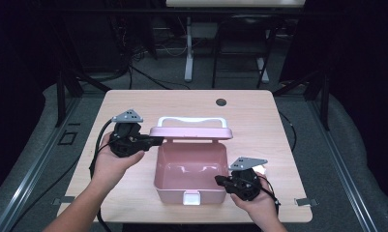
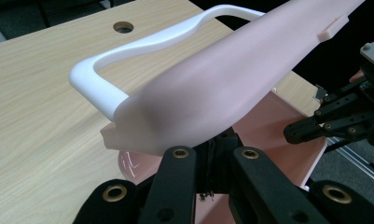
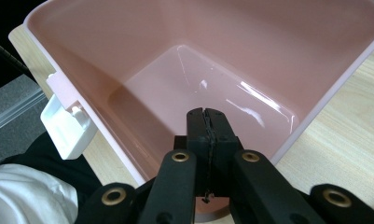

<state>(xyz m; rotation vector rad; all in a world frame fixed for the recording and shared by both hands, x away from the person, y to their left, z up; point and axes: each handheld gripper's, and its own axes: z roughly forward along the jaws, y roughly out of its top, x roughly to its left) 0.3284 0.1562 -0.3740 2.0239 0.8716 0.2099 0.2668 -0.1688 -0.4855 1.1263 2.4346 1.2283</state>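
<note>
Pale wooden table [image 1: 133, 104] with a small round hole [image 1: 221, 102] near its far edge. A pink plastic storage box [image 1: 191, 166] sits at the middle, open, its inside bare and glossy. The pink plastic lid [image 1: 190, 132] is hinged up along the far side, with the white curved carry handle [image 1: 192, 120] on top of it. A white latch [image 1: 191, 197] hangs at the middle of the box's near wall.

Left gripper [image 1: 155, 141] is held level at the lid's left end, tips touching the lid's lower edge. In the left gripper view the lid [image 2: 212, 88] lies just above the jaws, which are pressed together; whether they pinch the lid's edge cannot be told.

Right gripper [image 1: 219, 181] is at the box's near right corner, pointing in over the rim. In the right gripper view its jaws are closed flat against each other, nothing between them, tips above the box floor [image 3: 198, 88]. The latch [image 3: 65, 128] shows at the left.
</note>
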